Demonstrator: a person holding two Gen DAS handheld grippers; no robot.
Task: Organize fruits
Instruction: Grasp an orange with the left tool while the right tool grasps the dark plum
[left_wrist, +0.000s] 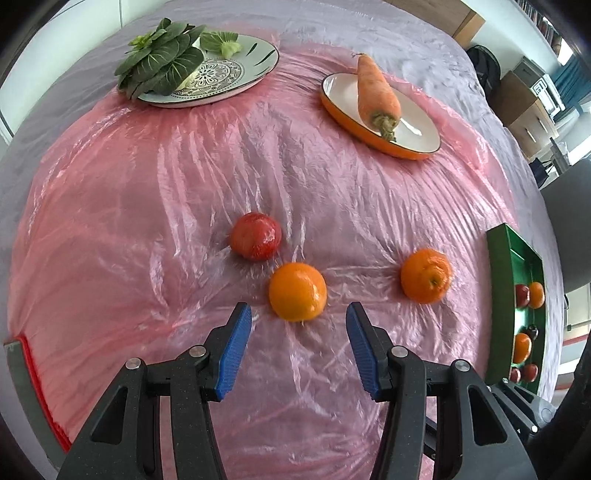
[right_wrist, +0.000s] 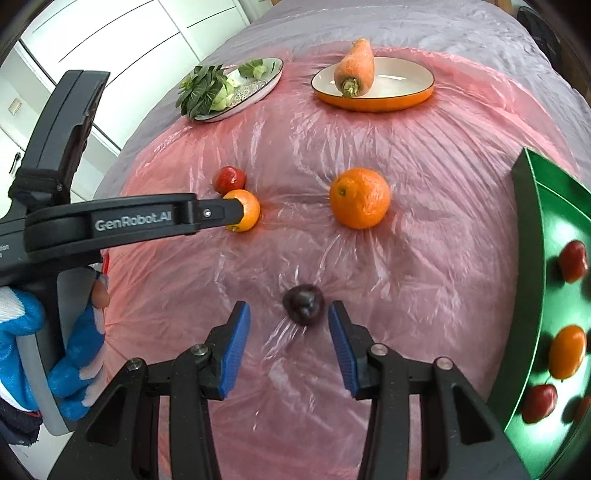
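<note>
Left gripper (left_wrist: 298, 314) jaws apart around one of two oranges (left_wrist: 297, 291); right gripper (right_wrist: 289, 312) apart around one dark plum (right_wrist: 303, 303); one red fruit (left_wrist: 255, 236) beside; green tray (right_wrist: 532, 258) at right edge.

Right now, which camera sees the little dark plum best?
The right wrist view: the dark plum lies close up, unblocked, just ahead of the open right gripper. The left wrist view does not show that plum on the table.
</note>
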